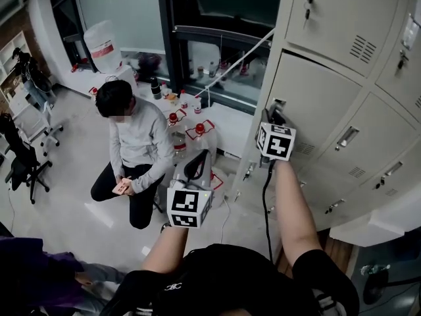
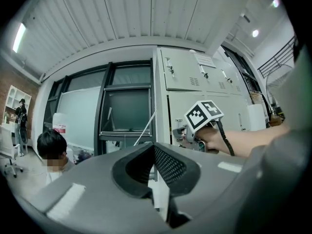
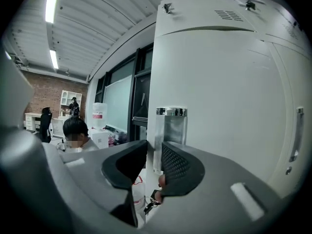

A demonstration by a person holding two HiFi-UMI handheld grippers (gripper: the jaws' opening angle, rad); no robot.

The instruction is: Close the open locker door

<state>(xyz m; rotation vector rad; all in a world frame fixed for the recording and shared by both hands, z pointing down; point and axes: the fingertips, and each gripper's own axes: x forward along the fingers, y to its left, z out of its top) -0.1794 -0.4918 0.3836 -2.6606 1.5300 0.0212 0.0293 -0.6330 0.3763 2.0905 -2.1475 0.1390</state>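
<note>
**Locker bay, seen from the head and both grippers.** A bank of pale grey sheet-metal lockers point(image 1: 355, 58) with smooth flat doors and small louvred vents fills the right side. The rectangular grey locker door point(image 1: 316, 104) faces the right gripper point(image 1: 272, 112). Its left edge borders free space toward the dark window, and whether it sits flush cannot be told. Glossy pale floor point(image 1: 72, 196) lies open around a crouching person in a grey sweater point(image 1: 135, 150). The right forearm reaches forward. That gripper's 2 jaws stand slightly apart, with the small chrome handle point(image 3: 170, 130) just beyond their tips. The left gripper point(image 1: 197, 164) is held lower, its jaws parted and empty.
</note>
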